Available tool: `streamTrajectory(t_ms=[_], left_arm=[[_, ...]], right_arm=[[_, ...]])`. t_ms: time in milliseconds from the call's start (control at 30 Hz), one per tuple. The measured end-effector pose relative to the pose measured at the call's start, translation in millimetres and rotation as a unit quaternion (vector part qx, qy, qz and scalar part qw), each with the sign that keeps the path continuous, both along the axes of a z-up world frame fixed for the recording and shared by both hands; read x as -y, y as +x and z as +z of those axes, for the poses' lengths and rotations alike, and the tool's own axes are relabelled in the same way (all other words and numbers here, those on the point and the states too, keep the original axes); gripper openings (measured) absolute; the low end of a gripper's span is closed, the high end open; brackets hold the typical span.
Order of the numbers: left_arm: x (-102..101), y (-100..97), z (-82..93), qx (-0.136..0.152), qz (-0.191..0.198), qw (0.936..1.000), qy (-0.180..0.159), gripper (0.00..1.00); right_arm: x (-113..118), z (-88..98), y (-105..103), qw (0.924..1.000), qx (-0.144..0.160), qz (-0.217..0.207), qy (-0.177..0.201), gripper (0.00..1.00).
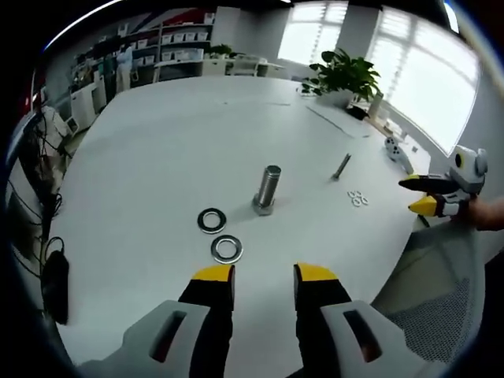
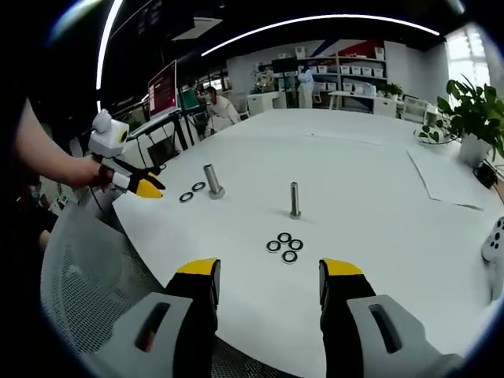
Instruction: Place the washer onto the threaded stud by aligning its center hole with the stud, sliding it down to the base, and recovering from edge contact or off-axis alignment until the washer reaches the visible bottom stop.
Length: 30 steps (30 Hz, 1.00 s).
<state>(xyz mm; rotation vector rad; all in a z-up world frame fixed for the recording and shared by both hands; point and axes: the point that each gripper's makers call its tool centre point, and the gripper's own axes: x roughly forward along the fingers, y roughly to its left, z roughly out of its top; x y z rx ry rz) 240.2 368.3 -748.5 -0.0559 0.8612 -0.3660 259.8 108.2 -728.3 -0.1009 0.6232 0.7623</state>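
- on the white table (image 1: 157, 142), well in from its near edge: big threaded stud (image 1: 268, 189) standing upright on its hex base, nothing slid onto it yet
- just off the stud's base, toward the near edge: two large washers lying flat, far washer (image 1: 212, 220) closest to the stud, near washer (image 1: 227, 249) right beside it, apart from each other as far as can be told
- further toward the table's right edge: smaller thin stud (image 1: 342, 165), looks tilted but probably just fisheye, with a little cluster of small washers (image 1: 357, 198) next to it
- left gripper (image 1: 264, 277) low over the near edge, yellow-tipped jaws spread wide apart, gripping nothing, pointed roughly at the two big washers
- right gripper (image 2: 268, 272) hanging over its own side of the table, jaws gaping too, nothing between them
- from the right gripper view: thin stud upright, four small washers bunched together on the table in front of it, big stud and both large washers back toward the left edge
- potted plant (image 1: 342, 75) at the far edge, mesh chair back (image 2: 87, 268) just off the table's edge
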Motion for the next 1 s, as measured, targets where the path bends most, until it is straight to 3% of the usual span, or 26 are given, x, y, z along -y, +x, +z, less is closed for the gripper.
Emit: streamTrajectory(t_ms=[500, 767, 1000], left_arm=[[-12.1, 16.7, -19.5, -0.06, 0.004, 0.9969, 0.051, 0.3], [-18.0, 32.7, -25.8, -0.097, 0.0, 0.9924, 0.077, 0.31], [-19.2, 31.9, -36.6, -0.131, -0.021, 0.9858, 0.103, 0.31]], right_arm=[[-0.3, -0.5, -0.2, 1.0, -0.003, -0.001, 0.0, 0.53], [-0.9, -0.6, -0.8, 1.0, -0.003, 0.001, -0.002, 0.53], [-0.4, -0.4, -0.6, 1.0, -0.004, -0.001, -0.002, 0.53]])
